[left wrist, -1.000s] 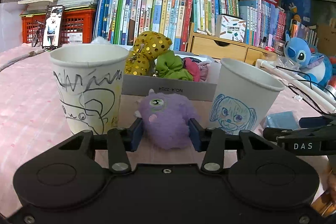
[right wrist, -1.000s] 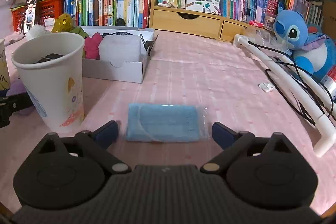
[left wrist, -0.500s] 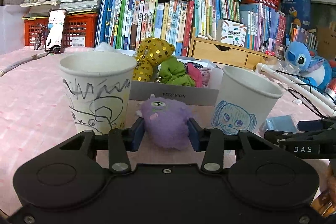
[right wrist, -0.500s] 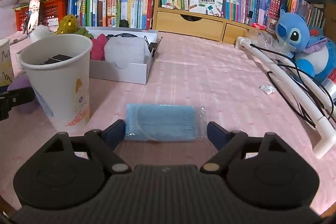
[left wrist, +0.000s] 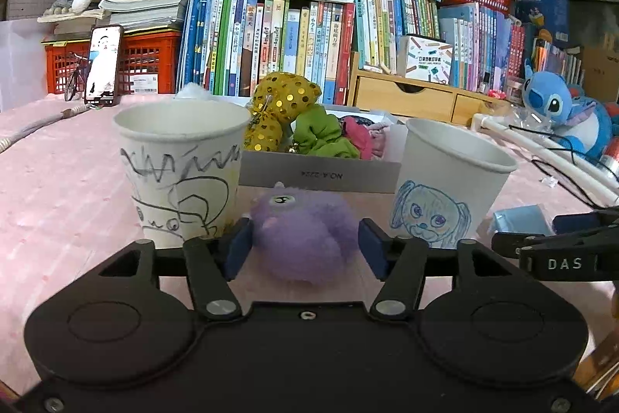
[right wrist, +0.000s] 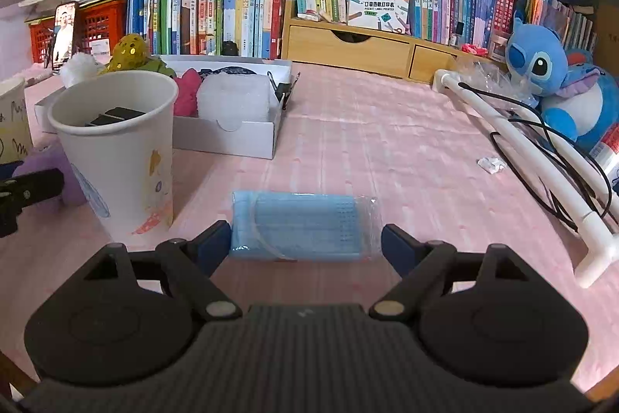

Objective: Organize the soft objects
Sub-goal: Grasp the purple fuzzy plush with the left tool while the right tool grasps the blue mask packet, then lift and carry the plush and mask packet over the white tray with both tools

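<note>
A purple fuzzy plush (left wrist: 305, 239) lies on the pink cloth between two paper cups. My left gripper (left wrist: 305, 248) is shut on it, both blue pads against its sides. A blue wrapped pack of face masks (right wrist: 303, 225) lies flat on the cloth. My right gripper (right wrist: 305, 246) is open with a pad at each end of the pack; the left pad touches it, the right pad stands slightly off. A white box (left wrist: 321, 175) behind the plush holds a gold sequin piece, a green scrunchie (left wrist: 323, 138) and pink items.
A scribbled cup (left wrist: 180, 169) stands left of the plush, a dog-drawing cup (left wrist: 448, 184) right of it. That cup (right wrist: 116, 149) holds dark objects. Books and wooden drawers line the back. A blue plush (right wrist: 549, 72), white tube (right wrist: 534, 157) and black cable lie right.
My right gripper has moved forward and narrowed around the mask pack. My left gripper stays on the purple plush, tilted slightly upward.
</note>
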### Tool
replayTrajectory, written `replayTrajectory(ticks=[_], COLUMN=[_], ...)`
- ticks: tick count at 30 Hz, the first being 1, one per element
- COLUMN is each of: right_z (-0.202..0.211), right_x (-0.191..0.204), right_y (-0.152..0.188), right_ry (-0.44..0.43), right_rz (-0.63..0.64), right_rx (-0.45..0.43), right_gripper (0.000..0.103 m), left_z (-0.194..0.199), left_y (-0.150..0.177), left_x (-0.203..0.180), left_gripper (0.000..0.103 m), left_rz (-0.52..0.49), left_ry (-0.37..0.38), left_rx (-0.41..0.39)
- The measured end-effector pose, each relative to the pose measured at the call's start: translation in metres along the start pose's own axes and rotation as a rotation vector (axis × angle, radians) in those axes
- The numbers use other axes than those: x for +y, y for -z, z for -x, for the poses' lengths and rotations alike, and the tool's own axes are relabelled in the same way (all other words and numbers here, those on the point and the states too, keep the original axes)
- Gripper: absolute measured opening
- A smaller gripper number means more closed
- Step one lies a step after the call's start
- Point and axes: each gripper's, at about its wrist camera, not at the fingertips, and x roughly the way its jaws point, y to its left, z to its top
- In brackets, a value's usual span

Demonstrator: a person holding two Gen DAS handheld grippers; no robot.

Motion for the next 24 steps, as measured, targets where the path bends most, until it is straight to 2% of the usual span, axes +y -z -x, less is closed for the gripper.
replayTrajectory(ticks=[2,6,12,14,20,22,24], right_z=[-0.001,-0.004,-0.008,-0.007,-0.003,0.000,0.002], right_x=[0.000,-0.001,0.001,0.001,0.001,0.001,0.000], right_y=[0.000,0.000,0.001,0.001,-0.002,-0.003,-0.005], right_ry=[0.002,0.001,-0.005,-0.008,-0.012,-0.012,-0.020], right_rz=[0.003,0.005,0.007,0.009,-0.001,-0.005,-0.012], right_rx=[0.000,0.005,0.009,0.007,-0.011,-0.019,-0.022], right_gripper=[0.086,0.086,0.086,0.086,0.077,0.069,0.070], left_z=[-0.004,-0.010,-0.007,-0.003,0.010,0.015,0.019], left_y=[0.000,0.001,0.001,0.001,-0.004,-0.005,-0.007], left_x=[-0.003,-0.007,-0.007,-0.006,-0.008,-0.009,-0.010], left_gripper=[0.063,0.062,0.051,0.034,0.034,0.034,0.034], left_rz=[-0.018,-0.043,-0.068,-0.067,-0.086,-0.090,-0.092], left_ry=[-0.009,-0.023,-0.022,-0.028,0.009,0.017,0.025], left_rx=[0.002,0.008,-0.010,-0.028,-0.046,-0.054,-0.064])
